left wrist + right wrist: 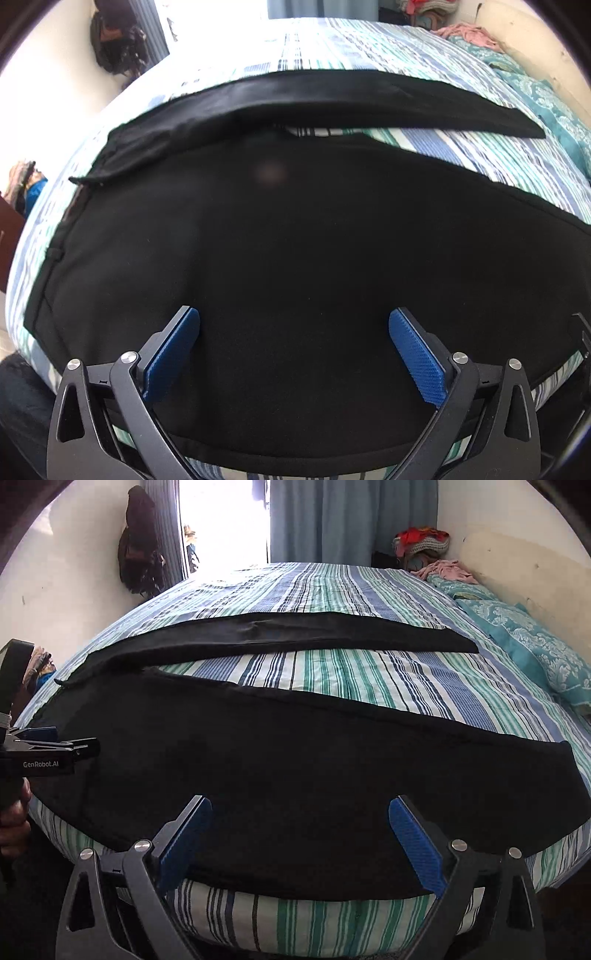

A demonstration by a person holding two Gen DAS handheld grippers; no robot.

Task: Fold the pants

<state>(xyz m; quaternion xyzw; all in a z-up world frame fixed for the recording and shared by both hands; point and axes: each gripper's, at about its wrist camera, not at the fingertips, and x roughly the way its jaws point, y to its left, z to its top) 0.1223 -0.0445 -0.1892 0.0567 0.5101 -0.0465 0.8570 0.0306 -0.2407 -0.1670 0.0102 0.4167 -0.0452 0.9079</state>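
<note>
Item: black pants [295, 768], laid flat across striped bed [332, 672], legs parted, running toward 3 o'clock. Left gripper [294, 321] and right gripper [300, 808]: fingers spread wide, holding nothing. Advice: pinch near leg's edge at both ends, lift evenly onto far leg. Obscured: waistband detail lost in blackness; near hem cut off.

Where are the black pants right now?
The black pants lie spread flat on the striped bedspread, legs apart, near the bed's front edge, just ahead of both open grippers.

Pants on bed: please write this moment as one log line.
pants: flat, legs apart, unfolded | bed | left gripper: open, empty | right gripper: open, empty
</note>
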